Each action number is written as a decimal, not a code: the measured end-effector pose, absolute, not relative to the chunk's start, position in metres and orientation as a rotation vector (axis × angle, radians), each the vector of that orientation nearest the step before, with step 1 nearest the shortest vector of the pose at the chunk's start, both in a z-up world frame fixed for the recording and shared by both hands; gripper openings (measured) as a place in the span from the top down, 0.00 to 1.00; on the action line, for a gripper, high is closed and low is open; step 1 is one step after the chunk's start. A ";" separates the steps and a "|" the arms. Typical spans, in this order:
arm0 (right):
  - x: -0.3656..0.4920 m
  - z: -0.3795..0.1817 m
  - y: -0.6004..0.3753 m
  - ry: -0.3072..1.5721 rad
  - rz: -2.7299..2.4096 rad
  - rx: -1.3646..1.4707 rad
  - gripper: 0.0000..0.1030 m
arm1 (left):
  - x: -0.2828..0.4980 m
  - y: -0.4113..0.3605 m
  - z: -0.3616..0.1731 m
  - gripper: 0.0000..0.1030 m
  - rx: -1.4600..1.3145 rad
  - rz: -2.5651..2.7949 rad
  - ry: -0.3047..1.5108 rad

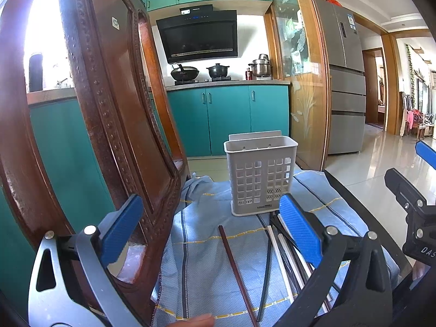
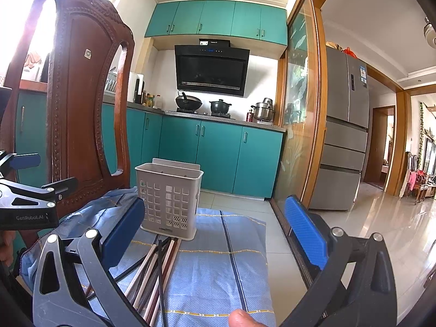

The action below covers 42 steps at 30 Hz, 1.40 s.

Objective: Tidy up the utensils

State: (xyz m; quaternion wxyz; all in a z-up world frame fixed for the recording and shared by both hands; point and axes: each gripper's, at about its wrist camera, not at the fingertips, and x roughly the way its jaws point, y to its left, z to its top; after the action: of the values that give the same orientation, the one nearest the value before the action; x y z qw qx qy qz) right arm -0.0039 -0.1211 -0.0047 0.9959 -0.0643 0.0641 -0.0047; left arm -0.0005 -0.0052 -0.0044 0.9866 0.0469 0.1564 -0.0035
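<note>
A grey slotted utensil holder (image 1: 260, 175) stands upright on a blue cloth (image 1: 207, 256); it also shows in the right wrist view (image 2: 169, 200). Several chopsticks, white, black and brown, lie in a loose bundle (image 1: 283, 256) in front of it, with one brown chopstick (image 1: 237, 272) apart to the left. The bundle also shows in the right wrist view (image 2: 158, 272). My left gripper (image 1: 211, 223) is open and empty above the cloth, its right finger over the bundle. My right gripper (image 2: 215, 237) is open and empty, its left finger above the bundle.
A carved wooden chair back (image 1: 109, 125) rises close on the left, also in the right wrist view (image 2: 81, 103). The cloth's right edge (image 2: 269, 245) drops to a tiled floor. Teal kitchen cabinets (image 1: 226, 120) and a fridge (image 1: 346, 81) stand beyond.
</note>
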 end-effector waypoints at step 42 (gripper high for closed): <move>-0.007 -0.001 -0.121 0.116 -0.011 -0.131 0.02 | -0.002 -0.008 -0.005 0.03 0.103 -0.010 0.321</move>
State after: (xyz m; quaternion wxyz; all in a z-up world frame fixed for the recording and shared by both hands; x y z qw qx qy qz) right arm -0.0068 -0.1210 -0.0011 0.9962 -0.0652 0.0578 -0.0055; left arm -0.0018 -0.0081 -0.0051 0.9858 0.0515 0.1596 -0.0051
